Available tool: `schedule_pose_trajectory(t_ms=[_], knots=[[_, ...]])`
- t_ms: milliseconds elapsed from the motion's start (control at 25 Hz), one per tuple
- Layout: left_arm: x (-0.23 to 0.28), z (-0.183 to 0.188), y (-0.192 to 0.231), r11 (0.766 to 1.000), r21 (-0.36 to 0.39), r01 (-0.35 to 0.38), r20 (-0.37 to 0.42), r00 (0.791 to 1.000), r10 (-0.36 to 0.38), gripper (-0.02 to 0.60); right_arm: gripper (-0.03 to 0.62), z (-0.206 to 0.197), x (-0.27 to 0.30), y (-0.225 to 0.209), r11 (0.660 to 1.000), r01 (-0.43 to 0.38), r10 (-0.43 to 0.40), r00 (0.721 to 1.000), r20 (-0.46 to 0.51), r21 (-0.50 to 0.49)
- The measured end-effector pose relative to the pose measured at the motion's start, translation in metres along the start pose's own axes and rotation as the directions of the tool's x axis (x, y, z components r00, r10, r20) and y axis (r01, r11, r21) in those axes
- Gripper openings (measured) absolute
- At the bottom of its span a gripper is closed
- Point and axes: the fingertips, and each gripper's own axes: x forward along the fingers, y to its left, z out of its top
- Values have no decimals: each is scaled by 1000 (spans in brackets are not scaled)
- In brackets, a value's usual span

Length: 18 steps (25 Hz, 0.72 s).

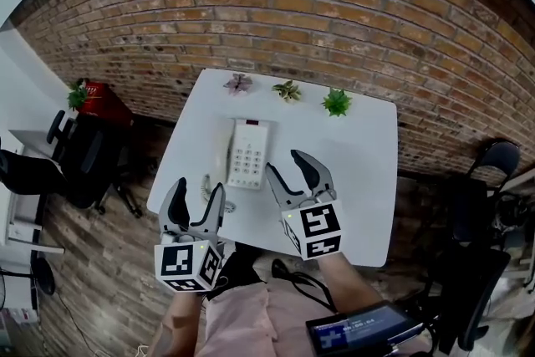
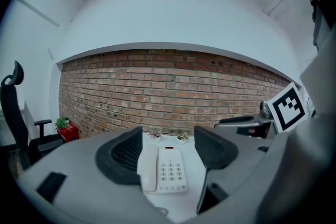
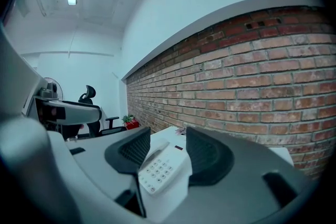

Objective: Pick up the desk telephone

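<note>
Risk: desk telephone [image 1: 248, 153] lies mid-table [image 1: 359, 180], nearer the left edge, w/ handset [image 1: 224, 148] resting loose on the base. If you clamp only one side or lift unevenly, the handset may slide off.

Pose: left gripper [image 1: 198, 188] is at the near-left corner. Right gripper [image 1: 286, 163] is just beside the unit's near end. Both aim fwd, slightly down, jaws apart, nothing btwn them.

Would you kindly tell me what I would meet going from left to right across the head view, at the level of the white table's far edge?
red planter → pinkish plant → pale yellow-green plant → bright green plant
</note>
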Motion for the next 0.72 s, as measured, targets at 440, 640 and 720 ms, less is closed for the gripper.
schedule_pose_trajectory(t_ms=[440, 640, 720], knots=[[83, -17, 40, 992, -30, 121, -70, 990, -122, 324, 219, -12, 70, -15, 996, 89, -87, 993, -77, 15], [119, -31, 55, 981, -64, 181, -121, 975, -188, 336, 222, -30, 101, -18, 992, 120, -114, 983, -144, 31], [133, -40, 60, 977, -76, 198, -146, 967, -208, 342, 225, -41, 113, -20, 991, 129, -120, 977, -173, 39]])
